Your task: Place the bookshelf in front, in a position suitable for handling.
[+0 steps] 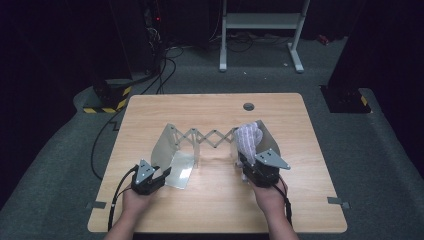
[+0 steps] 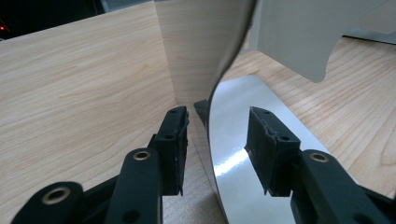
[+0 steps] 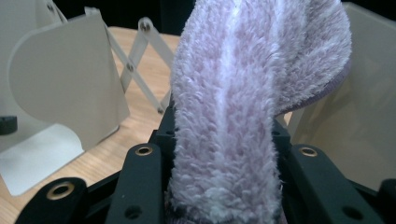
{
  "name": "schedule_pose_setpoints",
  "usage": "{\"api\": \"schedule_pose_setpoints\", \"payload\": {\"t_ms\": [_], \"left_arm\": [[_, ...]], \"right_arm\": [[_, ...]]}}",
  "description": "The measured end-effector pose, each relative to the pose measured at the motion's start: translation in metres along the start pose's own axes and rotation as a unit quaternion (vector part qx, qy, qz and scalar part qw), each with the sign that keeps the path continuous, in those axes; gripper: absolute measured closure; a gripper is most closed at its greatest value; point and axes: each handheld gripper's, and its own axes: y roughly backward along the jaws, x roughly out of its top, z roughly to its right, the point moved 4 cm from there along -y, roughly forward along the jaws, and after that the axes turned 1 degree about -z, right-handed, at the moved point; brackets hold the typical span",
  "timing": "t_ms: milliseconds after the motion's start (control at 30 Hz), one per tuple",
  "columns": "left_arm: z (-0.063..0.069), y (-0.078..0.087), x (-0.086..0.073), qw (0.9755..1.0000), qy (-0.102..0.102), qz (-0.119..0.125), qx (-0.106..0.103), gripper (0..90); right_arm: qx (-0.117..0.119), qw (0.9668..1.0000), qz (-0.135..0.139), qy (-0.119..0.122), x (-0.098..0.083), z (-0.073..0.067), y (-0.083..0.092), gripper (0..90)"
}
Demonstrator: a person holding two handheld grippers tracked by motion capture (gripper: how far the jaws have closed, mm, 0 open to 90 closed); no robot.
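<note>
Right gripper: the right gripper has its black jaws pressed in on a fluffy pale-lilac cloth; in the right gripper view the cloth rises straight up from between the jaws and flops over to the right at its top.

Left gripper: the left gripper stands with its jaws apart. In its own view the gripper has the curved edge of a shiny metal plate passing between the two pads; I cannot tell whether either pad touches it.

Hands: a person's left hand and right hand come in from the near edge of the table, one on each tool, with black cables trailing back along the forearms.

Cloth: it is at the right end of the rack, against the right end plate, held up off the table.

Rack: an expanding metal rack sits in the middle of the table, with a scissor lattice joining two upright end plates. The left end plate has a flat shiny foot lying on the wood toward the left gripper.

Table: light wooden table with a small round grey cap near its far edge.

Room: grey carpet, black cables on the floor at far left, and a white metal frame standing beyond the table.
</note>
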Motion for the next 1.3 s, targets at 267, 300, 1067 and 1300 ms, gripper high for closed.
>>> {"api": "schedule_pose_setpoints", "payload": {"t_ms": [267,300,1067,1300], "left_arm": [[0.000,0.001,0.000,1.0000,-0.001,0.000,0.001,57.9],[0.000,0.001,0.000,1.0000,-0.001,0.000,0.001,57.9],[0.000,0.001,0.000,1.0000,-0.003,0.003,0.000,58.4],[0.000,0.001,0.000,1.0000,-0.002,0.002,-0.001,58.6]], "right_arm": [[0.004,0.9998,0.017,-0.012,0.011,0.004,-0.002,61.9],[0.005,0.9998,0.017,-0.012,0.011,0.005,-0.002,62.0],[0.054,0.9896,-0.087,-0.101,-0.048,0.017,-0.041,63.7],[0.049,0.9856,-0.126,-0.101,-0.064,0.018,-0.054,63.6]]}}
